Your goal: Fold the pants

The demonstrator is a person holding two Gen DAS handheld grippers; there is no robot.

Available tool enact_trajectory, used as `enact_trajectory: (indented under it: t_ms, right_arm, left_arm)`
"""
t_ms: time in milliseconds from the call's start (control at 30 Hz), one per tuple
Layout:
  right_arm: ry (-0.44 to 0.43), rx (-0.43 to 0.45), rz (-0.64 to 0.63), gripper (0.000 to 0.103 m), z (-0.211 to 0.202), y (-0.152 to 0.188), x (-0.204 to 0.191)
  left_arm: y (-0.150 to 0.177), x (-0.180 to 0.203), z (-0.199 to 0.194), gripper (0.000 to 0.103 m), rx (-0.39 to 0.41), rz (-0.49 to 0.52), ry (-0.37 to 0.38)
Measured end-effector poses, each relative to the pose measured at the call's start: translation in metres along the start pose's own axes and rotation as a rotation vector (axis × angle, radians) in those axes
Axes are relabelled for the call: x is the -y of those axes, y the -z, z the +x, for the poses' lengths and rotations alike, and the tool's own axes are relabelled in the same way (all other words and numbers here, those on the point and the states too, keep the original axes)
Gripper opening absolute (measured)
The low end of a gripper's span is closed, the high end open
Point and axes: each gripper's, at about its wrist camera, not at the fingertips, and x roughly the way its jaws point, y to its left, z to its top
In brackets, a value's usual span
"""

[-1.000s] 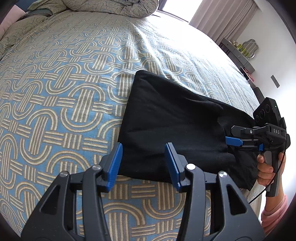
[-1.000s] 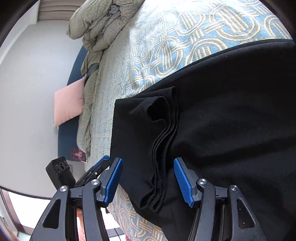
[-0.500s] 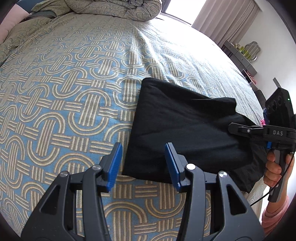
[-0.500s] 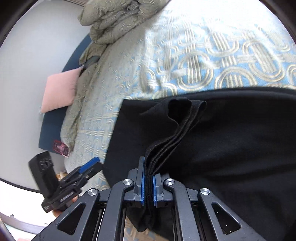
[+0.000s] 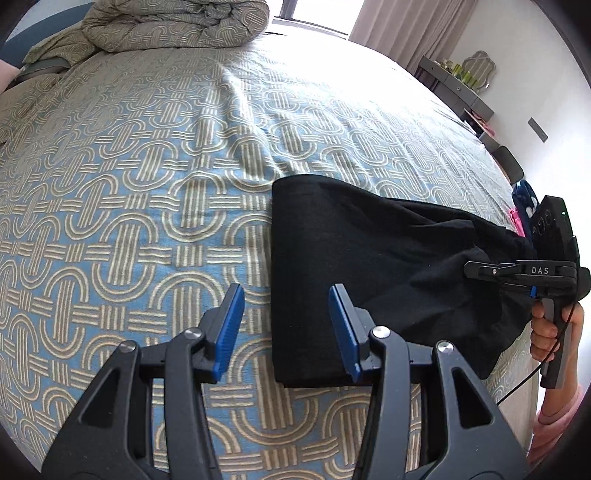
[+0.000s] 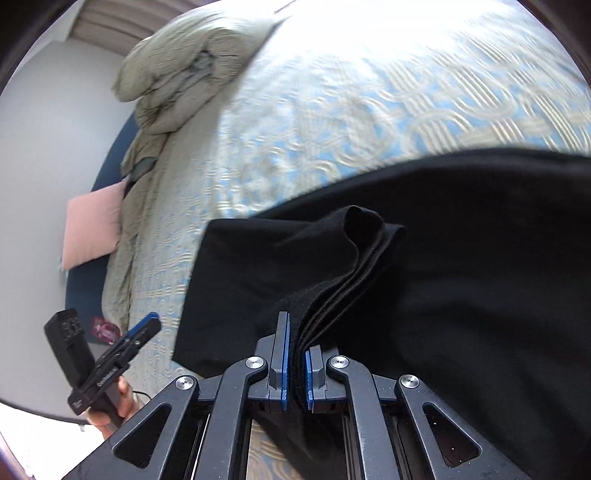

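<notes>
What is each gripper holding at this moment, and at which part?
The right gripper is shut on the black fabric pants, at the stacked layered edge of one end. The left gripper is open and holds nothing.

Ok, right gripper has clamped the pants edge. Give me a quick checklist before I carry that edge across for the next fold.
1. Right gripper shut on the stacked edge of the pants: ok.
2. All layers caught between the pads: cannot tell, the lower part is hidden.
3. Left gripper open and holding nothing: ok.
4. Left gripper pinning the folded end: not ok, it straddles the near corner unclamped.
5. Folded end lying flat on the bedspread: ok.
6. Bedspread beyond the pants free of objects: ok; the rolled duvet sits far off.
</notes>
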Motion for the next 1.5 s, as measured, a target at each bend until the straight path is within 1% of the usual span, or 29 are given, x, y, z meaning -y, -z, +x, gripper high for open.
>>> enact_trajectory:
  t_ms: [100, 233, 367, 467, 533, 633, 733, 767, 800, 867, 933, 1033, 1100, 1133, 1233, 1300, 1333, 1367, 1433, 1500]
  right_arm:
    - [-0.021, -0.010, 0.028, 0.005, 0.005, 0.002, 0.016]
    - [-0.020, 0.003, 0.006, 0.005, 0.005, 0.000, 0.014]
    - [-0.010, 0.030, -0.051, 0.006, -0.004, 0.003, 0.003]
    - [-0.013, 0.034, -0.057, 0.006, -0.004, 0.003, 0.000]
    - [-0.017, 0.032, -0.051, 0.006, -0.002, 0.003, 0.000]
    - [-0.019, 0.029, -0.039, 0.006, 0.001, 0.001, 0.002]
    - [-0.021, 0.031, -0.043, 0.006, 0.000, 0.001, 0.001]
    - [-0.021, 0.031, -0.045, 0.006, -0.001, 0.001, 0.001]
    - [-0.021, 0.032, -0.046, 0.006, -0.001, 0.001, 0.000]
    - [-0.018, 0.034, -0.046, 0.006, -0.002, 0.001, 0.000]
    - [-0.019, 0.036, -0.040, 0.006, -0.002, 0.002, 0.000]
    - [-0.020, 0.043, -0.029, 0.006, -0.004, 0.002, 0.002]
    - [-0.020, 0.054, -0.020, 0.006, -0.006, 0.001, 0.004]
    - [-0.018, 0.058, -0.018, 0.006, -0.006, 0.001, 0.004]
    - [-0.016, 0.063, -0.015, 0.006, -0.008, -0.001, 0.004]
    - [-0.019, 0.064, -0.015, 0.006, -0.008, -0.002, 0.003]
    - [-0.019, 0.064, -0.017, 0.006, -0.007, -0.002, 0.003]
    - [-0.017, 0.064, -0.017, 0.006, -0.007, -0.002, 0.002]
    - [-0.016, 0.064, -0.020, 0.006, -0.007, -0.002, 0.000]
    - [-0.011, 0.065, -0.016, 0.006, -0.007, -0.002, 0.000]
  left_arm:
    - [-0.001, 0.013, 0.004, 0.049, -0.008, 0.040, -0.007]
    - [-0.004, 0.024, 0.007, 0.049, -0.018, 0.077, -0.018]
    - [-0.003, 0.022, 0.005, 0.049, -0.020, 0.066, -0.030]
    - [0.003, 0.016, -0.004, 0.049, -0.015, 0.049, -0.012]
    - [0.013, 0.014, -0.010, 0.049, -0.035, 0.049, 0.026]
    - [0.035, 0.019, -0.017, 0.049, -0.098, 0.088, 0.139]
    - [0.059, 0.035, -0.021, 0.049, -0.148, 0.146, 0.247]
    - [0.063, 0.041, -0.019, 0.049, -0.152, 0.163, 0.263]
    - [0.065, 0.047, -0.016, 0.049, -0.143, 0.178, 0.258]
    - [0.062, 0.053, -0.008, 0.049, -0.115, 0.179, 0.232]
    - [0.055, 0.052, 0.007, 0.049, -0.096, 0.130, 0.223]
    - [0.049, 0.041, 0.030, 0.049, -0.133, 0.025, 0.237]
    - [0.050, 0.035, 0.033, 0.049, -0.124, -0.016, 0.244]
    - [0.051, 0.031, 0.031, 0.049, -0.101, -0.028, 0.222]
    - [0.057, 0.017, 0.019, 0.049, -0.035, -0.067, 0.100]
    - [0.061, 0.010, 0.013, 0.047, -0.031, -0.084, 0.098]
    - [0.064, 0.008, 0.009, 0.043, -0.025, -0.089, 0.085]
    - [0.066, 0.008, 0.005, 0.042, -0.018, -0.082, 0.066]
    - [0.069, 0.010, 0.001, 0.043, -0.012, -0.057, 0.037]
    - [0.072, 0.014, -0.001, 0.044, -0.007, -0.021, -0.012]
